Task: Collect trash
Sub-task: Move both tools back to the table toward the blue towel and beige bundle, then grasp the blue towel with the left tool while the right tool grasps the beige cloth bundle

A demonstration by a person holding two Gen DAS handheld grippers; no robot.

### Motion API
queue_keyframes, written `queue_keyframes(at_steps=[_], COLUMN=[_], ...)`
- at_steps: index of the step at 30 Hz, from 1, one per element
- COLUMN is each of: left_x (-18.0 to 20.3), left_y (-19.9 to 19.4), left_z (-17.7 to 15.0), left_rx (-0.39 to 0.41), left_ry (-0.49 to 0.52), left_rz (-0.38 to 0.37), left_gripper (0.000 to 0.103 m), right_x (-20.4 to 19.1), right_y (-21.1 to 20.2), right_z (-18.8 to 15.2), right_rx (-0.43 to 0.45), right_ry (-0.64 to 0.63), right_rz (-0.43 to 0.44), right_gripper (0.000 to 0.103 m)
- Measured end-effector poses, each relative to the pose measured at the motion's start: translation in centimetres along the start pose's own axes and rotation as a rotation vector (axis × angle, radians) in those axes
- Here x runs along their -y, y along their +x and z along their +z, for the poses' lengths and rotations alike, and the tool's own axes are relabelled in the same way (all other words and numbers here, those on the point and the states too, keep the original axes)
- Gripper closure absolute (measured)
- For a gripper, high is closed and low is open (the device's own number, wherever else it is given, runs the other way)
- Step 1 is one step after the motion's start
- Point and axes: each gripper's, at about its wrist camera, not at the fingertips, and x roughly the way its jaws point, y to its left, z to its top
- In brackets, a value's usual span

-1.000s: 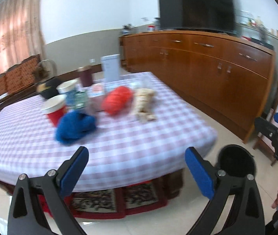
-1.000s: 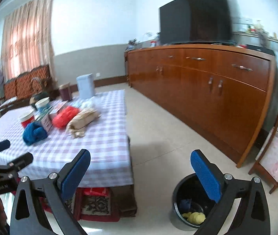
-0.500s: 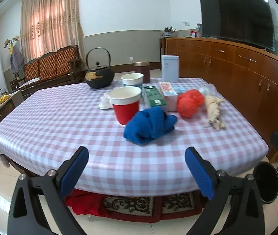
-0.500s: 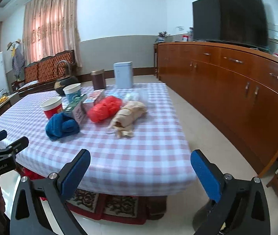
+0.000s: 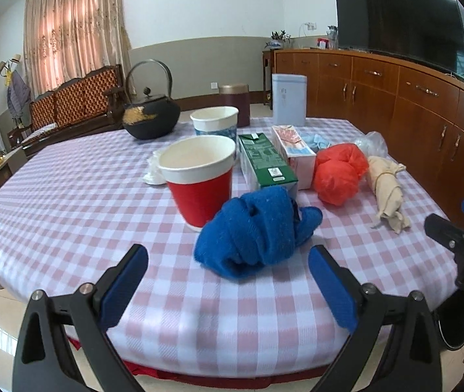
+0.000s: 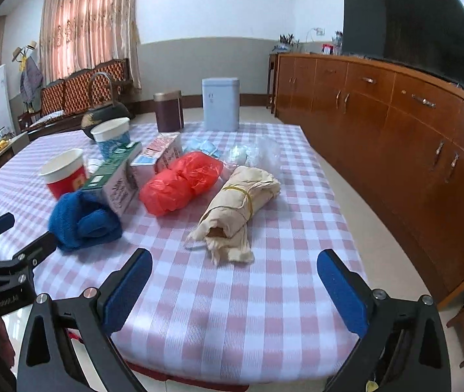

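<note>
Both the left gripper and right gripper hang wide apart and empty over the table, where the blue rag, red bag and tan bundle all wait uncollected, so most collecting seemingly remains

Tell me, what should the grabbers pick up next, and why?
Probably ease the left gripper forward around the blue cloth. It is open and empty, and the cloth lies nearest, right between its fingers. The right gripper is open too.
</note>
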Motion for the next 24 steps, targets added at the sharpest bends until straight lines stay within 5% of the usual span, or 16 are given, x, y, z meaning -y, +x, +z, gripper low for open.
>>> queue_keyframes(at_steps=[11,14,16,17,24], left_x=[0.8,0.7,0.7,0.7,0.6], left_y=[3.0,3.5,3.5,3.5,3.8], left_z=[0.8,0.5,0.4,0.3,-0.2], left_rx=[-0.045,-0.063,-0.061,-0.061,-0.080], left_ry=[-0.029,-0.048,-0.054,-0.056,-0.078], left_rz=[-0.025,-0.032,-0.032,-0.037,-0.092], left_gripper=[0.004,0.005,0.005,0.006,0.038], right_x=[1.1,1.2,1.2,1.2,1.6], right_y=[7.0,8.0,7.9,7.7,5.7], right_z=[3.1,3.1,2.7,2.5,1.3], right_rx=[-0.126,-0.162,-0.167,-0.164,-0.129], right_ry=[0.051,0.065,0.065,0.063,0.058], right_rz=[0.033,0.063,0.081,0.081,0.076], right_gripper=[0.023,0.047,0.077,0.079,0.084])
